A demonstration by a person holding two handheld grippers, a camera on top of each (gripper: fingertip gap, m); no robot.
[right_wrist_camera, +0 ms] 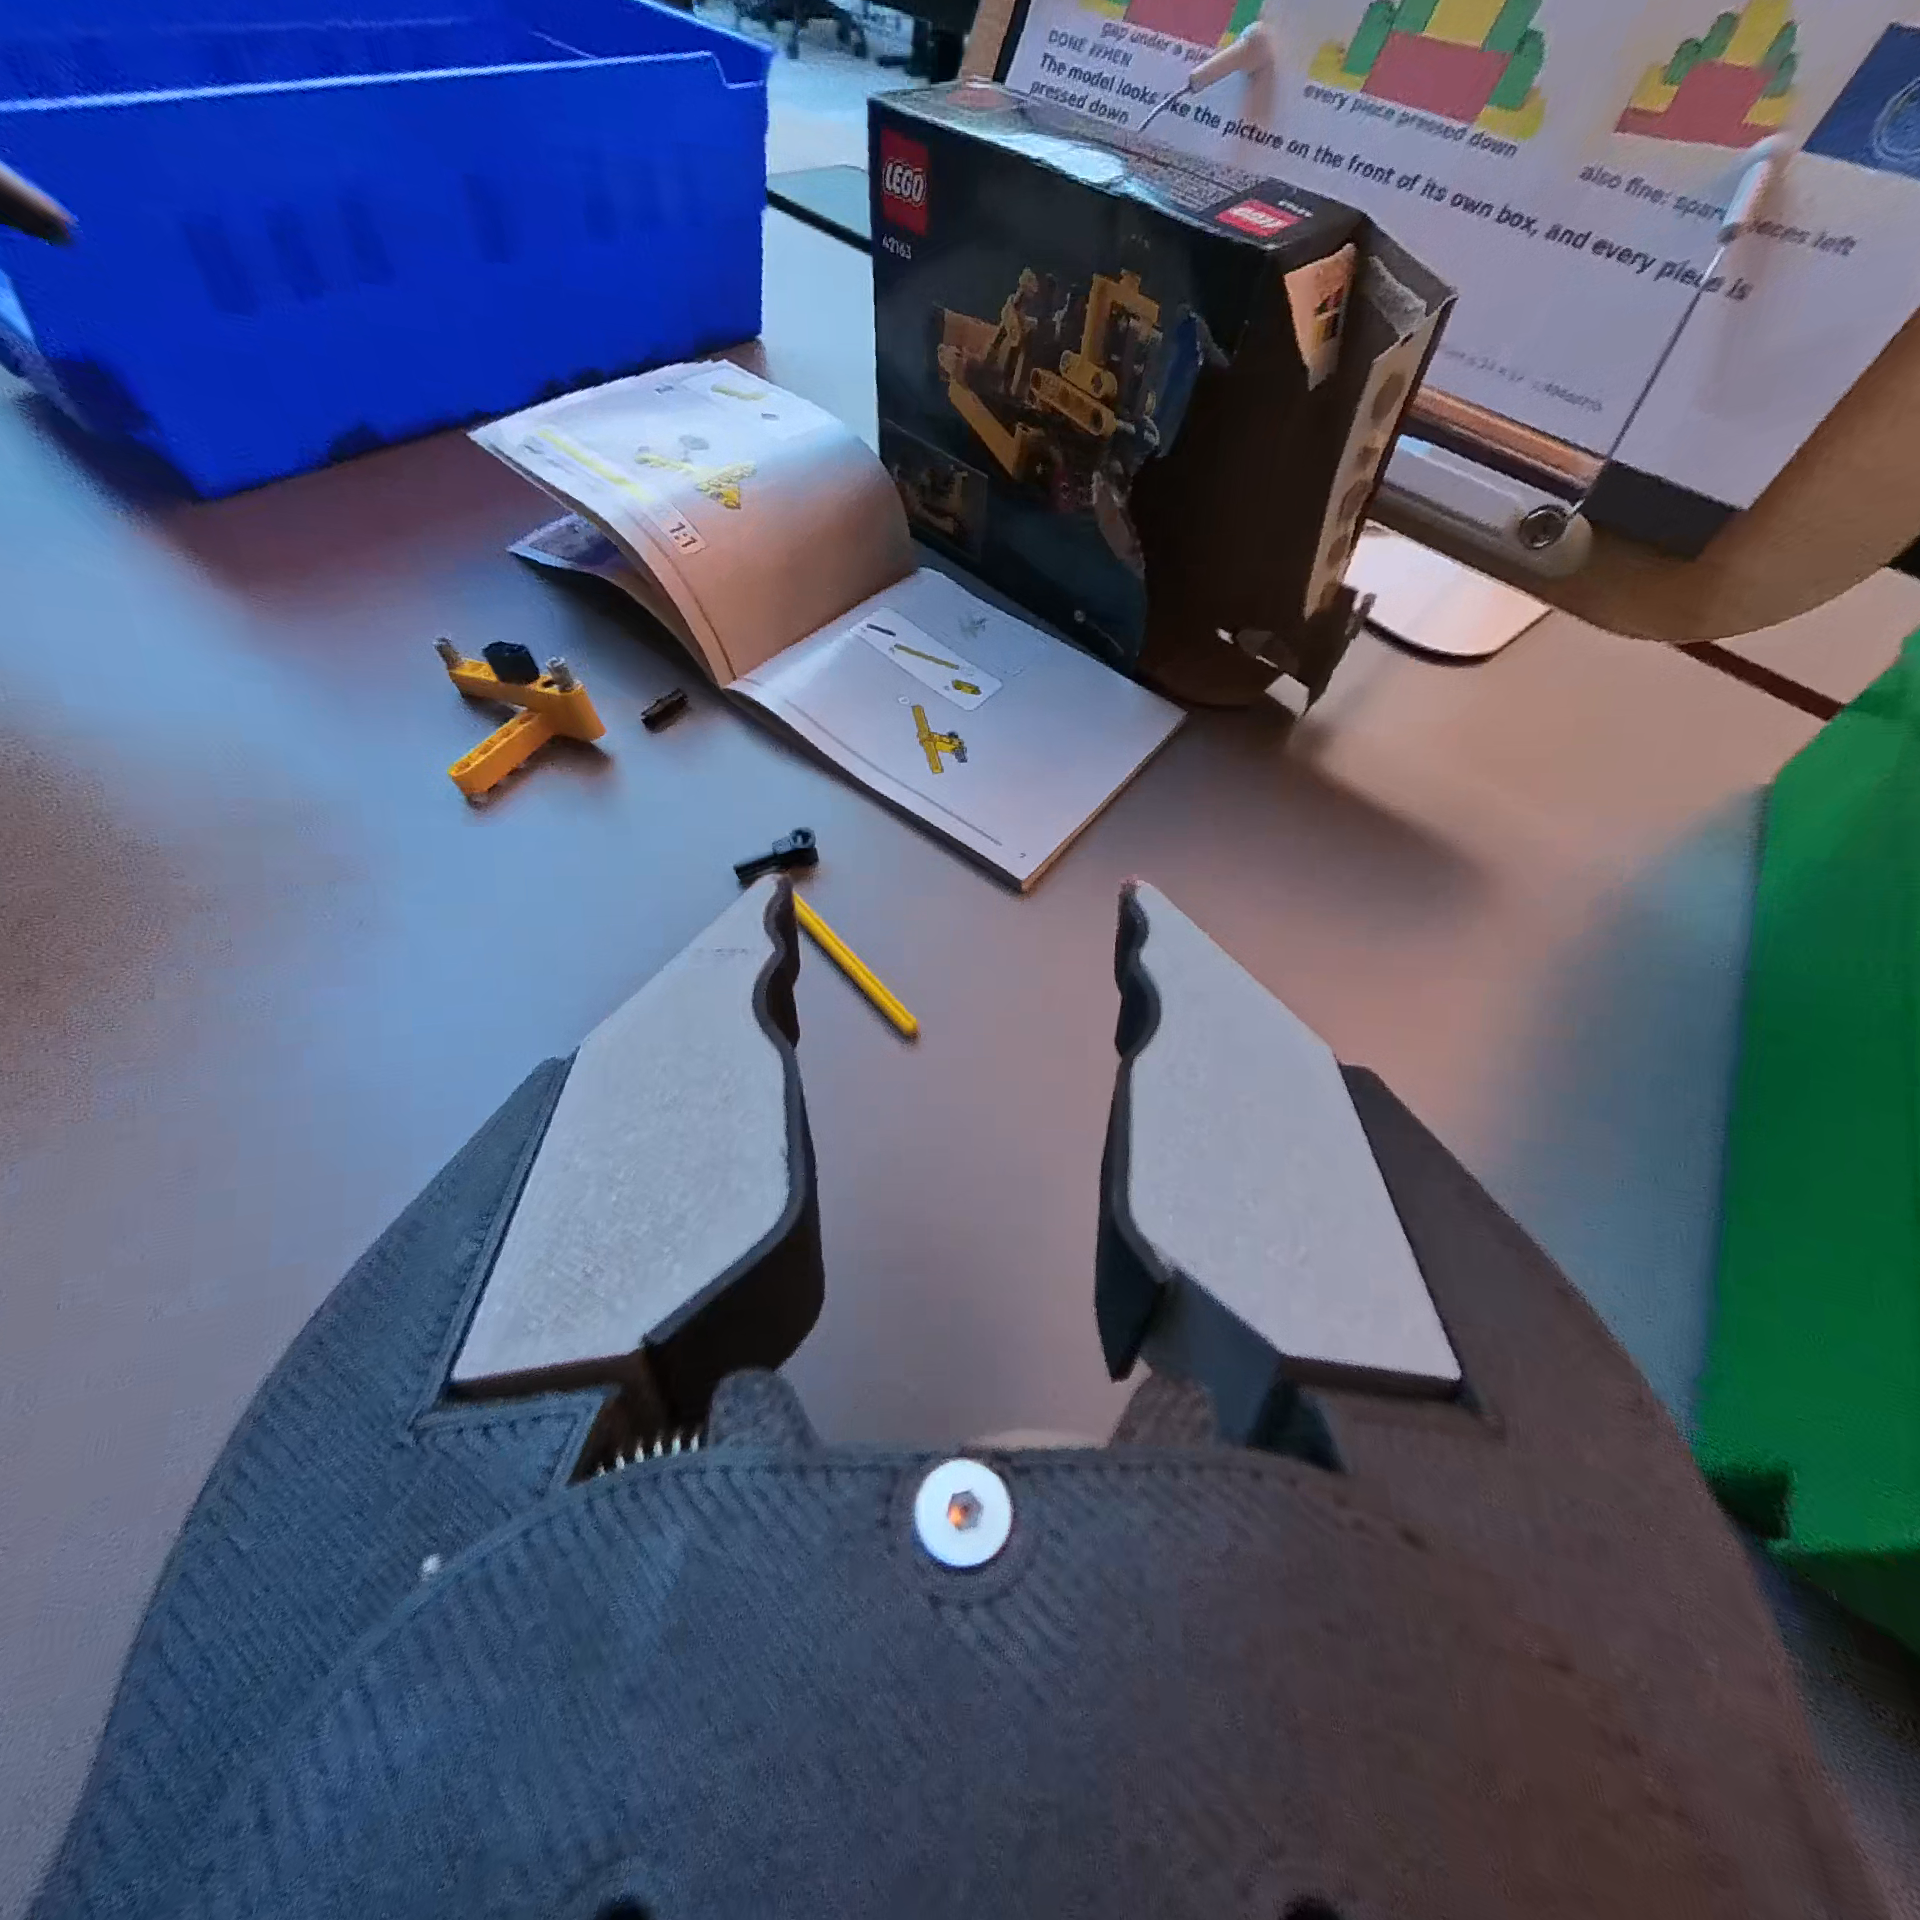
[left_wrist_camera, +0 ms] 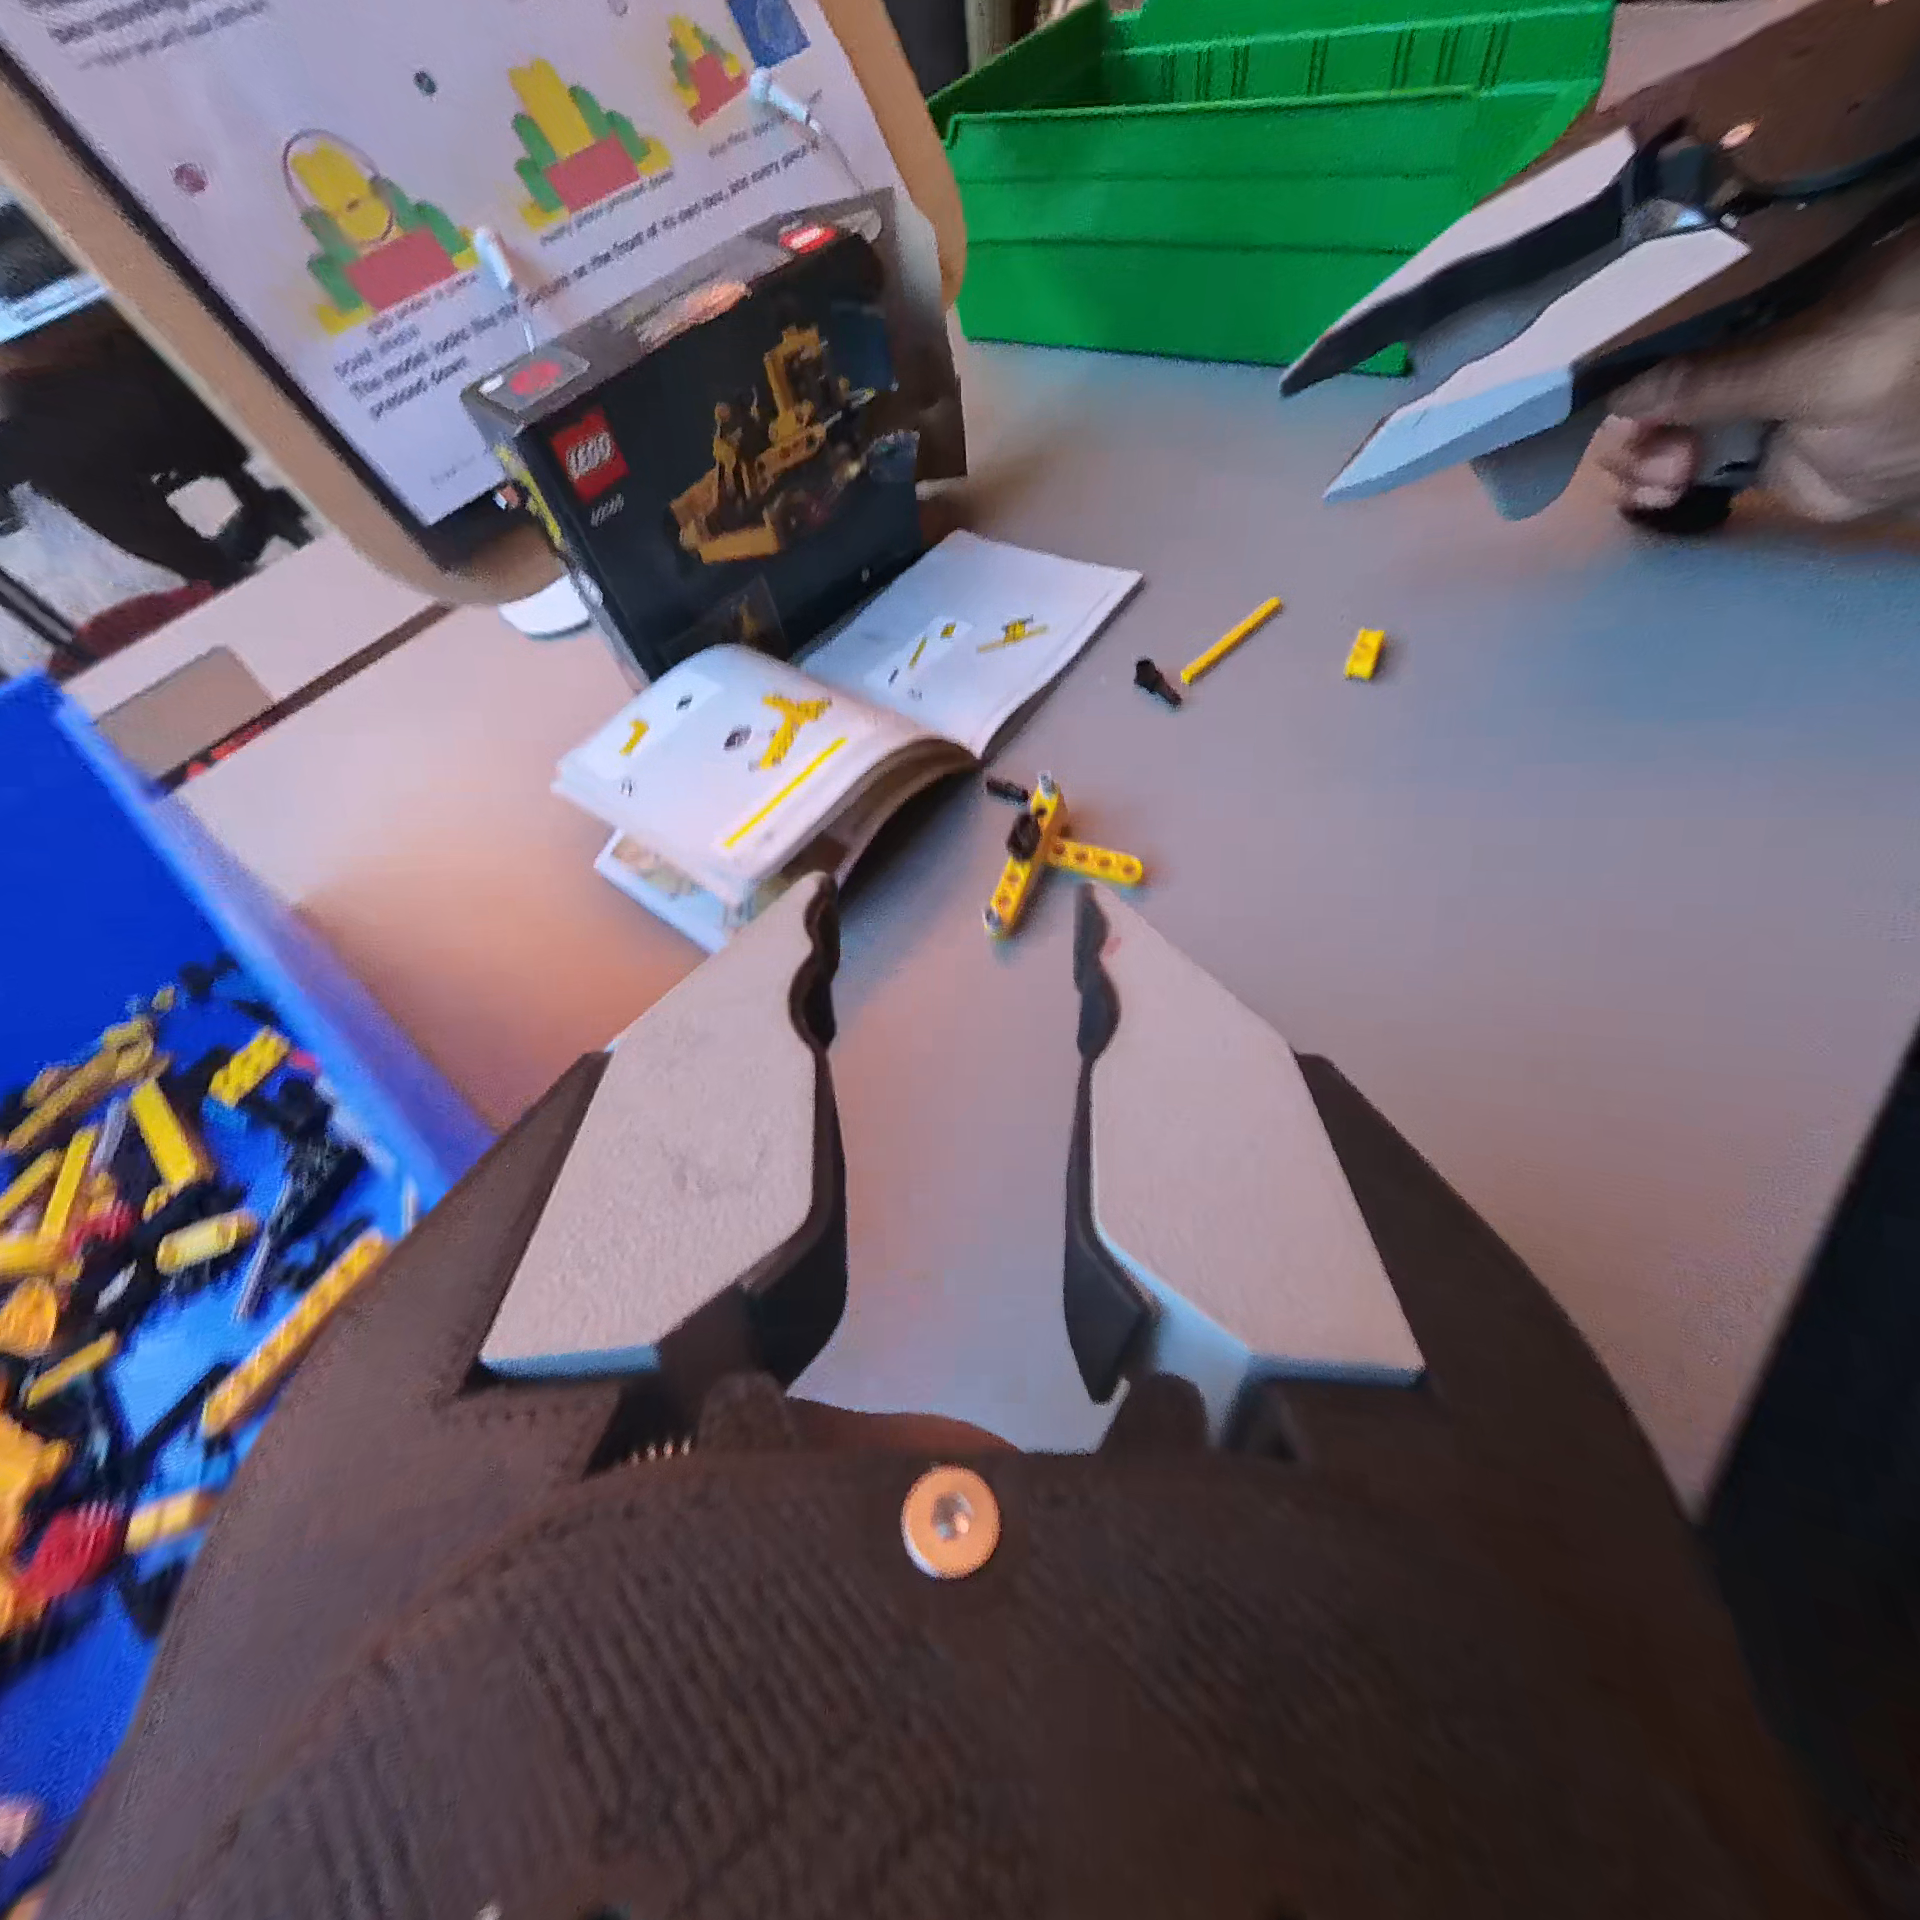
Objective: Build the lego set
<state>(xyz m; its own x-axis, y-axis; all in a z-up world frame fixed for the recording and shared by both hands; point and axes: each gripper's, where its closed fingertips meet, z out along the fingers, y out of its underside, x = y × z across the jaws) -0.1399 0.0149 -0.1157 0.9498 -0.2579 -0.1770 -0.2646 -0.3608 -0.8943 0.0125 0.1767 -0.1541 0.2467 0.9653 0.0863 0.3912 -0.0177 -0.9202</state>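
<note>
Closest to the camera in the left wrist view is the left claw (left_wrist_camera: 951, 914). Its two grey fingers are spread apart and hold nothing. It hangs over the grey table (left_wrist_camera: 1455, 935).

Far to the left sits a blue bin (left_wrist_camera: 197, 1195) full of loose yellow and black pieces. Next comes the open instruction book (left_wrist_camera: 831, 717), lying flat on the table. Behind the book stands the black set box (left_wrist_camera: 717, 468), upright, with a printed sheet (left_wrist_camera: 343, 156) on a board behind it. Just right of the book, and just past the left claw's tips, lies the small yellow build (left_wrist_camera: 1049, 852): two yellow beams joined in a cross, with a black part on top. A tiny black pin (left_wrist_camera: 1005, 789) lies just beside it. Farther right on the table are a black connector (left_wrist_camera: 1156, 682), a thin yellow rod (left_wrist_camera: 1231, 639) and a small yellow piece (left_wrist_camera: 1364, 655), each apart from the others. A green bin (left_wrist_camera: 1226, 187) stands at the back right.

At the far right a hand (left_wrist_camera: 1808, 436) holds the right claw (left_wrist_camera: 1320, 436) above the table. In the right wrist view the right claw (right_wrist_camera: 954, 894) is spread wide too, and empty. The yellow rod (right_wrist_camera: 854, 966) lies on the table just by its left fingertip (right_wrist_camera: 774, 914), and part of the rod shows in the gap between the two fingers.
</note>
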